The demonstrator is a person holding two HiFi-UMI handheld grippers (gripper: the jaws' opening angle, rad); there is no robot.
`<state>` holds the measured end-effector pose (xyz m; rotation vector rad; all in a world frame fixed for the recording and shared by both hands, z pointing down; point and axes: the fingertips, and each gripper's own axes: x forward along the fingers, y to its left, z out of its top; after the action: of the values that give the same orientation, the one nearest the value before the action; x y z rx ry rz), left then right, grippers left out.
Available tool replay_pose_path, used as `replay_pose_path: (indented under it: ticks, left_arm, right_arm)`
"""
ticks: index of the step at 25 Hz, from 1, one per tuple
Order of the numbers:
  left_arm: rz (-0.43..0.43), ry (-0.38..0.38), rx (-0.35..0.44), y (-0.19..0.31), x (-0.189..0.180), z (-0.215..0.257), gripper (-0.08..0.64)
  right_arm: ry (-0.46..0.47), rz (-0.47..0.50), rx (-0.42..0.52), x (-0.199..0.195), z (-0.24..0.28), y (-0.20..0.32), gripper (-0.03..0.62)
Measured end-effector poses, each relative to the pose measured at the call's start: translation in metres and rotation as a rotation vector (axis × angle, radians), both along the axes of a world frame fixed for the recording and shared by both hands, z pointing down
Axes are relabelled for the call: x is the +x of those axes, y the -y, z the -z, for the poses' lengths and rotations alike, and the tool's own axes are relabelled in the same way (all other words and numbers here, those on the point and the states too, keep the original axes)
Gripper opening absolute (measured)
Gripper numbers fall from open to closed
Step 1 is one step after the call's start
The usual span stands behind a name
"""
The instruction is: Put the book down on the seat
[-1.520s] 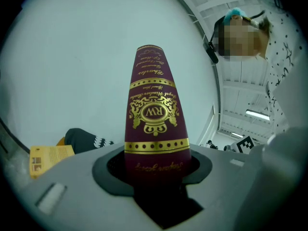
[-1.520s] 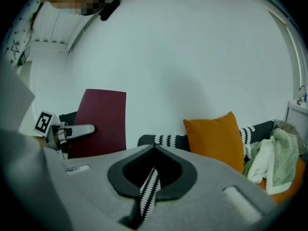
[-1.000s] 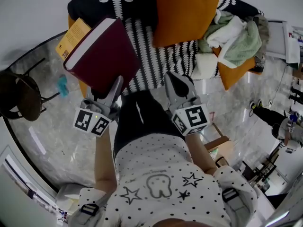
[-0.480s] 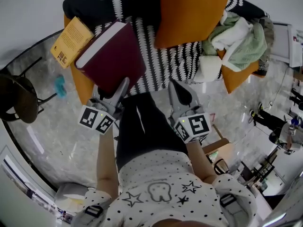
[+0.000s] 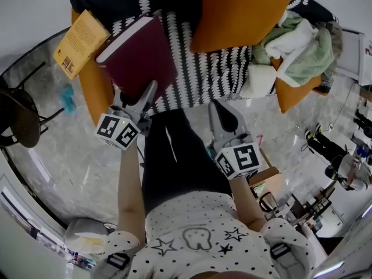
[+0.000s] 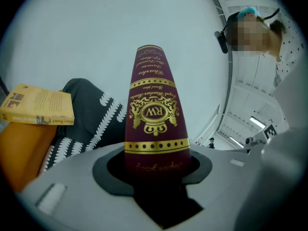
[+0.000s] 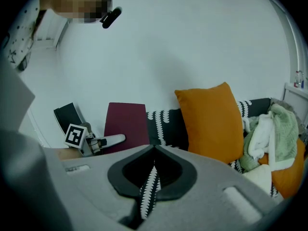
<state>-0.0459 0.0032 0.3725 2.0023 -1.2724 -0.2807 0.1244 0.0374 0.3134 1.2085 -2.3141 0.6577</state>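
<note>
Maroon book [image 5: 139, 57] in left gripper [image 5: 135, 95], lengthwise toward sofa [image 5: 197, 68] back.

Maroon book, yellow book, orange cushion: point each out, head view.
maroon book [image 5: 142, 61], head view, cover middle.
yellow book [image 5: 81, 42], head view, cover middle.
orange cushion [image 5: 244, 10], head view, front face.

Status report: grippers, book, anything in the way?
Left gripper shut on red book, over seat. Right gripper shut, empty. Yellow book on armrest alongside.
</note>
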Motion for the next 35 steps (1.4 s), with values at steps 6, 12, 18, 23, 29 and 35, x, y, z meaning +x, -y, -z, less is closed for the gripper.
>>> replay_pose_path:
  ticks: [6,12,18,23,29,35]
  left_arm:
    - [0.025,-0.082,-0.014,0.003,0.000,-0.042,0.225]
    - [-0.001,-0.089,-0.060,0.006,0.003,-0.075,0.225]
    - [0.001,-0.094,-0.085,0.016,0.003,-0.104,0.225]
    - [0.000,-0.117,-0.114,0.020,0.008,-0.128,0.225]
    - [0.010,-0.135,-0.180,0.015,0.011,-0.169,0.225]
    - [-0.015,-0.139,-0.249,0.013,0.027,-0.215,0.225]
  right_arm:
    - [-0.012,-0.029,-0.015,0.007,-0.021,0.000,0.000]
    - [-0.019,-0.028,-0.034,0.006,-0.032,-0.006,0.000]
    - [-0.013,-0.026,-0.055,0.006,-0.046,-0.007,0.000]
    - [-0.021,-0.022,-0.067,0.007,-0.055,-0.005,0.000]
    - [-0.036,-0.024,-0.097,0.008,-0.068,-0.015,0.000]
    - [-0.044,-0.030,-0.130,0.013,-0.085,-0.020,0.000]
